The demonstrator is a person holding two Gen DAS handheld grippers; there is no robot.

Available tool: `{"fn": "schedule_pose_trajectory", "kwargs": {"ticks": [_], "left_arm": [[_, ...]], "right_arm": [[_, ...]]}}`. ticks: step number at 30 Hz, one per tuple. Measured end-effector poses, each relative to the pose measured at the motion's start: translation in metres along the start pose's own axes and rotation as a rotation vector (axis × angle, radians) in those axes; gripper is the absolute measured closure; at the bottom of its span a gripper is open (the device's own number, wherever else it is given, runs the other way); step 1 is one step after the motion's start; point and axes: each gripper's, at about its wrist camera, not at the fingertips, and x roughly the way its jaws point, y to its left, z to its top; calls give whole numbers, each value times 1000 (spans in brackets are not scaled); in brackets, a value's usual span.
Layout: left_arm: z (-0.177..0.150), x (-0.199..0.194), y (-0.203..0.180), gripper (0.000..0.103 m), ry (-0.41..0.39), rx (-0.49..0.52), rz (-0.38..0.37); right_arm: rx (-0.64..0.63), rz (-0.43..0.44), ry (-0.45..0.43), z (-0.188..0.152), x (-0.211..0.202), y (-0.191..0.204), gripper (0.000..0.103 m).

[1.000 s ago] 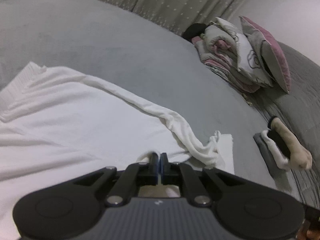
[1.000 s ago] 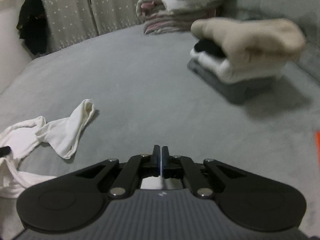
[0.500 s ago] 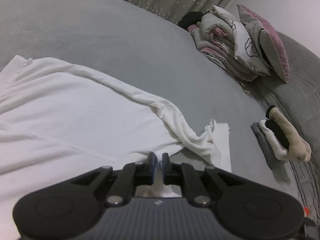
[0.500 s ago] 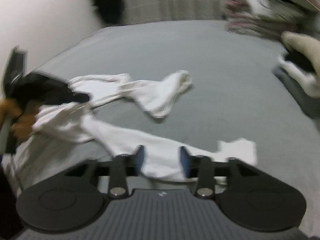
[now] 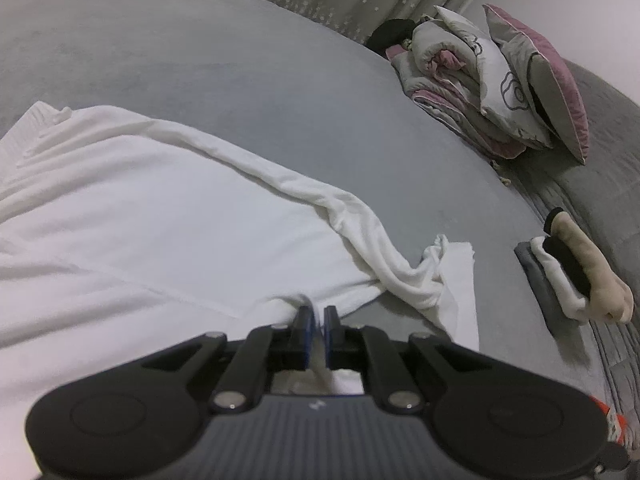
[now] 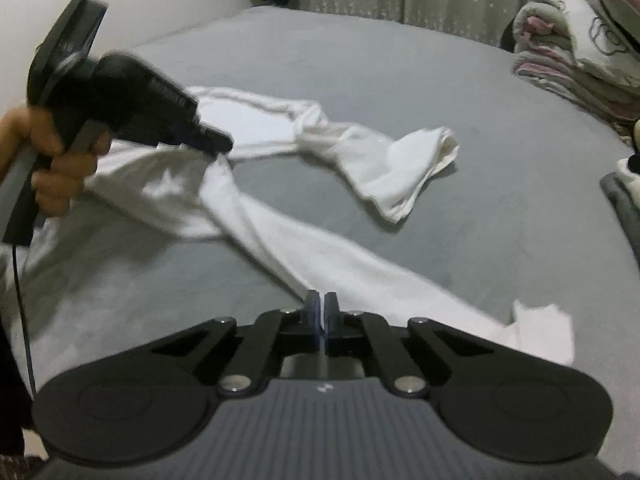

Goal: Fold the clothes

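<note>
The white long-sleeved top [image 5: 168, 216] lies spread on the grey bed [image 5: 248, 72], its body flat to the left, one sleeve [image 6: 384, 160] snaking out to the far right and ending in a rumpled cuff, the other sleeve [image 6: 360, 264] running near and right toward a square white end. What has changed within the last second: the right hand-held gripper [image 6: 321, 312], which half a second ago stood with its fingers wide apart over the near sleeve, now has them drawn together on that sleeve, the cloth pinched between the pads; a second ago it faced bare bed with no cloth in it. The left hand-held gripper [image 5: 316, 320] has gone from tightly closed to a narrow gap with a ridge of white fabric standing up between its fingers, so it looks to be gripping the top near where the body meets the sleeve; in the right wrist view it is lifted above the bed with cloth hanging from its tip. Both tools now having cloth, I judge the top is being taken up to straighten or fold a sleeve, and it is not folded as it lies. Counted: one white top, two sleeves, two hand-held grippers, one hand [image 6: 52, 152] in view, one small stack of folded clothes [image 5: 572, 272] at the right, one pile of bedding [image 5: 472, 80] with one pink-edged pillow [image 5: 548, 80] at the far right.
</note>
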Motion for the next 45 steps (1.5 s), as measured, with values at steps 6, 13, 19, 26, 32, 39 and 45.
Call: {"fn": "schedule_pose_trajectory", "kwargs": {"ticks": [6,13,19,26,32,39,45], "left_arm": [[3,-3,0,98,-11,7,-14],[-2,-17,-3,98,-12,84,-33],[-13,-32,-7,91,-13,191,-50],[-39,-39,-16,75,13,350,-81],[-61,-44,-25,74,35,487,-108],[-79,-43,-31,75,57,594,-124],[-87,-36,-37,75,38,650,-98]], "right_arm": [[69,-108,-78,30,-2,-23,103],[114,-238,-122,42,38,-36,103],[188,-242,-173,43,39,-50,90],[224,-183,-154,27,3,-57,57],[230,-90,-133,4,-17,-51,57],[46,4,-78,-10,-7,-11,57],[-58,32,-36,-10,19,6,63]]}}
